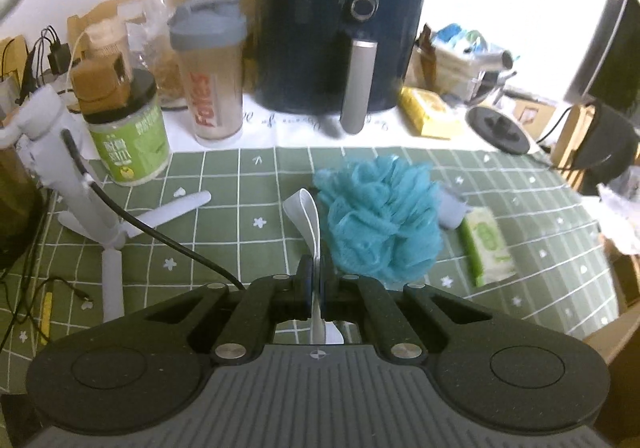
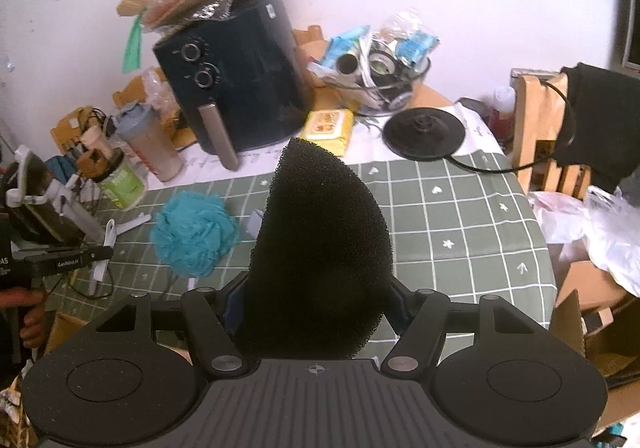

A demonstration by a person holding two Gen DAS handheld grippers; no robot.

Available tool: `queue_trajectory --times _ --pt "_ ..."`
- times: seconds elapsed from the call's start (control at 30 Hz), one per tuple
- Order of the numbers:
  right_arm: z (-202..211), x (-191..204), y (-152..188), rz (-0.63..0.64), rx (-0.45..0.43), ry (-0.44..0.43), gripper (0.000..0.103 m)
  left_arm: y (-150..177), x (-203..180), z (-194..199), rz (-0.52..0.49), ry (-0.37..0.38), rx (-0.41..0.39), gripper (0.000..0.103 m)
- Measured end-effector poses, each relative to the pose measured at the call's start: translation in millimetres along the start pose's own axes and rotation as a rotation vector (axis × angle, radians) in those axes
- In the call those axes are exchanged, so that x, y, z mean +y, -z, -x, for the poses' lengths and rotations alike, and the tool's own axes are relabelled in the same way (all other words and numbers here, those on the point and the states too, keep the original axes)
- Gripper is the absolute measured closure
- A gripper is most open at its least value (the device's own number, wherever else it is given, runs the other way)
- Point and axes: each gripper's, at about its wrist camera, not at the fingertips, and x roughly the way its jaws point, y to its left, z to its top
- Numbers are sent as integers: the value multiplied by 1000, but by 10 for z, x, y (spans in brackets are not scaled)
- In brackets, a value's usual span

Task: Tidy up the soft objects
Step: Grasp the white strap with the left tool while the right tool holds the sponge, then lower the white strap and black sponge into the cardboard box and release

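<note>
Both soft things are in a grip, but neither has been put away, and no bin or tidy spot for them can be made out. The left claw (image 1: pixel 316 280) is clenched on the white ribbon loop (image 1: pixel 306 215) of the teal mesh bath pouf (image 1: pixel 380 219), which sits beside it over the green checked counter (image 1: pixel 224 199). The right claw (image 2: pixel 316 296) grasps a black foam sponge (image 2: pixel 320 248), held up above the counter. A tissue pack (image 1: pixel 486 244) lies near the pouf, untouched.
</note>
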Motion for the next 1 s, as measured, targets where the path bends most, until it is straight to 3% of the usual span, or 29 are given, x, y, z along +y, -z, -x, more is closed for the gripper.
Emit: queue_trajectory --times 0.53,1.0 --pt "343 215 10 75 0 -196 34 -80 -395 909 -21 97 -75 100" --pt "356 414 304 157 79 -283 34 275 -708 1177 -23 153 4 100"
